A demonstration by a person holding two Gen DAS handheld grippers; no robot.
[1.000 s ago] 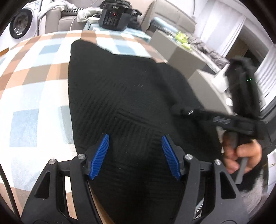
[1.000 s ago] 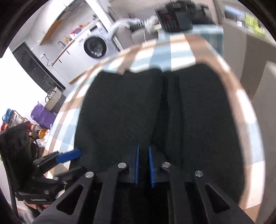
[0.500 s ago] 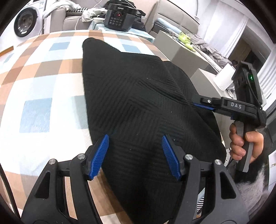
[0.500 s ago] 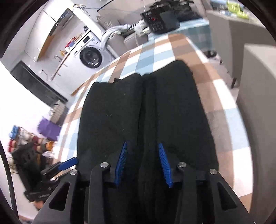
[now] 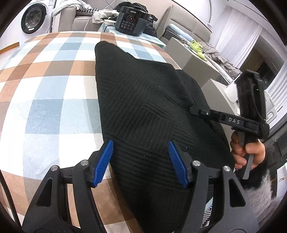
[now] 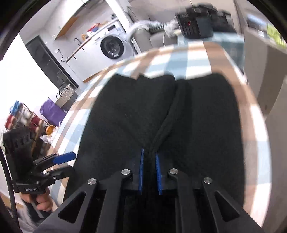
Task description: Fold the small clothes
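Note:
A black knit garment (image 5: 143, 100) lies folded lengthwise on the checked tablecloth (image 5: 44, 89). My left gripper (image 5: 140, 161) hovers open over its near end; the cloth lies below the blue pads (image 5: 104, 161) and nothing is pinched. My right gripper (image 6: 149, 161) has its jaws closing, the pads nearly together with a raised ridge of the garment (image 6: 125, 116) running into the narrow gap. In the left wrist view the right gripper (image 5: 194, 110) touches the garment's right side, held by a hand (image 5: 251, 152). The left gripper (image 6: 65, 157) shows at the table's left edge in the right wrist view.
A black electric cooker (image 5: 131, 18) stands beyond the table's far end, and a washing machine (image 5: 32, 16) at the back left. Grey chairs or boxes (image 5: 193, 59) stand close to the table's right edge. Bare tablecloth stretches to the garment's left.
The right gripper's jaws stood apart half a second ago and have come together again on the cloth ridge. The left gripper has drifted, so more bare tablecloth shows at its left.

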